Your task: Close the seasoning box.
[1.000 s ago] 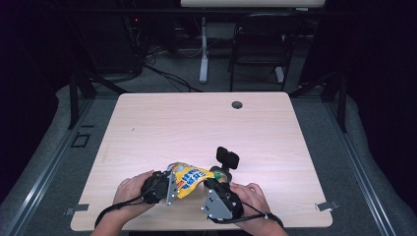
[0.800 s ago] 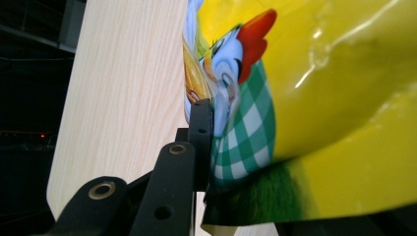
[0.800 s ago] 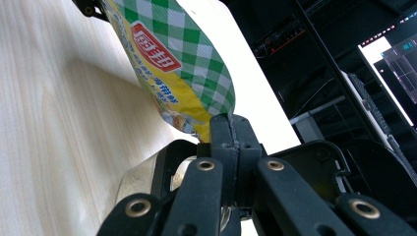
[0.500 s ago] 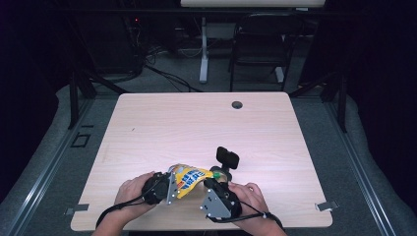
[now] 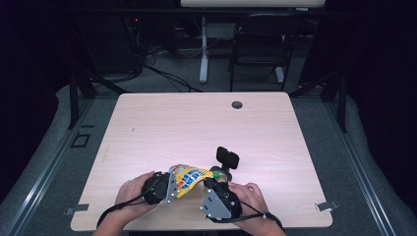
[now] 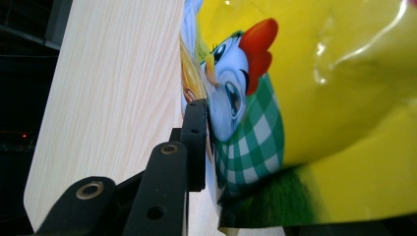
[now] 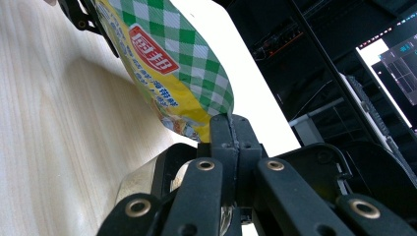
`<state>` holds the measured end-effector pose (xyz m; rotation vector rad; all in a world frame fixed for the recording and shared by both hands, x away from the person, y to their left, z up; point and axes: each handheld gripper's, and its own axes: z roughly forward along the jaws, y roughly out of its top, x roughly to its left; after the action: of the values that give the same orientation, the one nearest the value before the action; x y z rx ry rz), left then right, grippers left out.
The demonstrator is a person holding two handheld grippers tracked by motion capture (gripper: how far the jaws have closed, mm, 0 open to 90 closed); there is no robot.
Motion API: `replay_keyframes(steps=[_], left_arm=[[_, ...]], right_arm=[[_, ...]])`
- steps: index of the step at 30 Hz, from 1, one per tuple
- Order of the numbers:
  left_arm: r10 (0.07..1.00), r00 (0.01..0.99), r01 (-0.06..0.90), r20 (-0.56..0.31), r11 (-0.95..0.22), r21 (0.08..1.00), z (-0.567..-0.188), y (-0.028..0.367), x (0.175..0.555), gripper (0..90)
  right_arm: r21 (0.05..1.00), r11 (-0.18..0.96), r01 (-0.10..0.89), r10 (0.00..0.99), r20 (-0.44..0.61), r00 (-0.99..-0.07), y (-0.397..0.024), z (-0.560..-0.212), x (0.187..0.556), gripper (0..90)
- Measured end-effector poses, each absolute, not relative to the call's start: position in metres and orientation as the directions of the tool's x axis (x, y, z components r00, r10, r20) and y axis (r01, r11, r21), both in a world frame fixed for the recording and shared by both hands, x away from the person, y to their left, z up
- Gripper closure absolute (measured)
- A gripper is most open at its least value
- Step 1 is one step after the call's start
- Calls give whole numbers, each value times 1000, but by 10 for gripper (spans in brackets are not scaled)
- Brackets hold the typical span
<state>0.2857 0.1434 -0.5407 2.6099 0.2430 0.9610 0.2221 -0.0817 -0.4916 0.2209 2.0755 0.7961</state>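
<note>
**Yellow snack bag held up between two grippers at the table's near edge**

A glossy yellow foil snack bag [image 5: 189,178] with a green-and-white checked band and a cartoon chicken printed on it hangs just above the pale wood-grain table [image 5: 196,128], close to the table's near edge and about midway along it. A black clip-like object on a short stand [image 5: 227,158] stands on the table just behind the bag's right end. A small dark round disc [image 5: 237,104] lies far beyond the bag, near the table's far edge.

The left gripper [image 5: 164,186] sits at the bag's left end, carried by the person's left hand [image 5: 130,189]. In the left gripper view one black jaw lies against the printed face of the bag beside the chicken's head; the other jaw is hidden behind the foil. Its jaws have just been opening with the bag between them, and the pictures do not settle whether the pads still press on the foil.

The right gripper [image 7: 231,129], in the person's right hand [image 5: 251,195], is at the bag's right end. Its two jaws are pressed tightly together, pinching the bag's corner.
</note>
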Motion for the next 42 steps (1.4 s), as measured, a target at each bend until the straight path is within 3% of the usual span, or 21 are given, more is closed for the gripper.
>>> replay_keyframes(steps=[14,26,42], left_arm=[[304,776,64,553,-909,411,-541,145,288,819],[342,794,89,503,-883,460,-542,150,291,837],[445,820,184,360,-800,571,-540,164,302,843]], right_arm=[[632,764,-129,442,-659,-608,-83,-492,223,899],[664,738,-120,472,-635,-612,-83,-491,225,847],[737,664,-123,541,-588,-602,-89,-482,225,756]])
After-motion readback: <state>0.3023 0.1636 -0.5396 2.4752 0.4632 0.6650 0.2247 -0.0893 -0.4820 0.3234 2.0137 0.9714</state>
